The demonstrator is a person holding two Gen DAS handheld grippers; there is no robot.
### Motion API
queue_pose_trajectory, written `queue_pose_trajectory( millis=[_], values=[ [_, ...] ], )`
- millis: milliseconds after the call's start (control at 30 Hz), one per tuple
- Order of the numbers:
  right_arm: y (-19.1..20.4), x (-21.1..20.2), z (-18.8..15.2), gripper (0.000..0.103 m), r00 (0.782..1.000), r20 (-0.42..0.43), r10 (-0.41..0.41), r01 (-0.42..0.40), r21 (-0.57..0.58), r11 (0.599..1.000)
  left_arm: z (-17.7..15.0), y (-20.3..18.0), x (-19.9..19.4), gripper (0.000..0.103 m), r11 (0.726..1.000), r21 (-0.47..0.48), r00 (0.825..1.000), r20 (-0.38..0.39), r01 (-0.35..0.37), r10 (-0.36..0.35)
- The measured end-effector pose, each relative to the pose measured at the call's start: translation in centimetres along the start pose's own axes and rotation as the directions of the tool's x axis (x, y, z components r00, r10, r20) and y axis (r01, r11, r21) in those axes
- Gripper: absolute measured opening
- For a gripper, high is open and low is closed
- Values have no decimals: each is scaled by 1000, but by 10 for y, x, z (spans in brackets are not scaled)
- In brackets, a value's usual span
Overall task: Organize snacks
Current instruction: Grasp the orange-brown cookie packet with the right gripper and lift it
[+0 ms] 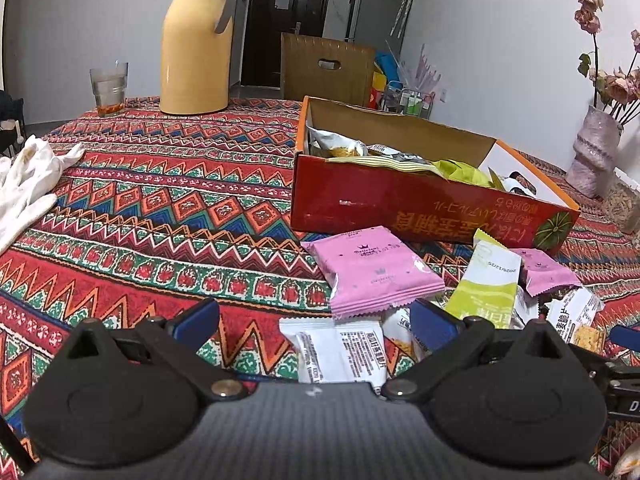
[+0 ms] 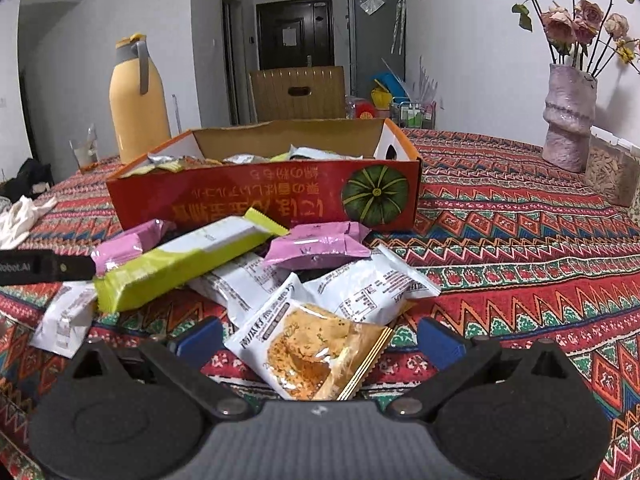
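Tablecloth (image 2: 520, 216) w/ zigzag pattern; door (image 2: 295, 34) behind.

Snack count in front of the red box (image 2: 264, 196)

Two pink packets (image 2: 320, 246) (image 2: 128, 246), one green-and-white bar (image 2: 180, 260), and one clear-fronted cracker pack (image 2: 312, 350); the white packets (image 2: 372, 286) overlap, so their number cannot be told.

thermos (image 1: 196, 44) | glass (image 1: 109, 87) | white gloves (image 1: 28, 176) | vase (image 2: 568, 116) | chair (image 2: 298, 94)
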State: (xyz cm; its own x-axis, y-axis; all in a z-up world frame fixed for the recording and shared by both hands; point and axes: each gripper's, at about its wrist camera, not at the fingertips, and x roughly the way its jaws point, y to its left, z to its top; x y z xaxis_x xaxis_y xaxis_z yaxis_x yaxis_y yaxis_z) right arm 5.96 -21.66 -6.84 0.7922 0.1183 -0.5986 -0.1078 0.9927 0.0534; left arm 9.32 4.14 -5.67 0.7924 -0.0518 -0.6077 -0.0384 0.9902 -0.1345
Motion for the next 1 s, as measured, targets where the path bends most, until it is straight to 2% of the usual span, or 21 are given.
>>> queue_pose_trajectory(
  millis=[200, 433, 600, 700, 800, 900, 1000],
  values=[
    [1, 10, 3, 103, 999, -39, 19, -20, -3, 1000, 0, 1, 0, 103, 1000, -9, 1000, -3, -4, 4],
    [6, 30, 9, 103, 995, -104, 4, -5, -7, 1000, 1, 4, 0, 103, 1000, -26, 1000, -3, 1, -1],
    [10, 32, 7, 102, 995, -102, -3, -1, -35, 999, 1, 6, 0, 103, 999, -35, 1000, -6, 15, -15],
    [12, 28, 6, 92, 996, -85, 10, -14, -51, 999, 1, 6, -1, 103, 999, -39, 1000, -6, 18, -18],
    [15, 25, 5, 87, 997, -73, 14, -19, -66, 998, 1, 6, -1, 103, 999, -40, 1000, -6, 21, -21],
    [14, 19, 4, 73, 998, -57, 21, -25, -67, 997, 1, 6, -1, 103, 999, -41, 1000, -6, 21, -21],
    [13, 12, 2, 64, 999, -38, 30, -32, -65, 997, 1, 7, -1, 103, 999, -43, 1000, -7, 21, -21]
  ],
)
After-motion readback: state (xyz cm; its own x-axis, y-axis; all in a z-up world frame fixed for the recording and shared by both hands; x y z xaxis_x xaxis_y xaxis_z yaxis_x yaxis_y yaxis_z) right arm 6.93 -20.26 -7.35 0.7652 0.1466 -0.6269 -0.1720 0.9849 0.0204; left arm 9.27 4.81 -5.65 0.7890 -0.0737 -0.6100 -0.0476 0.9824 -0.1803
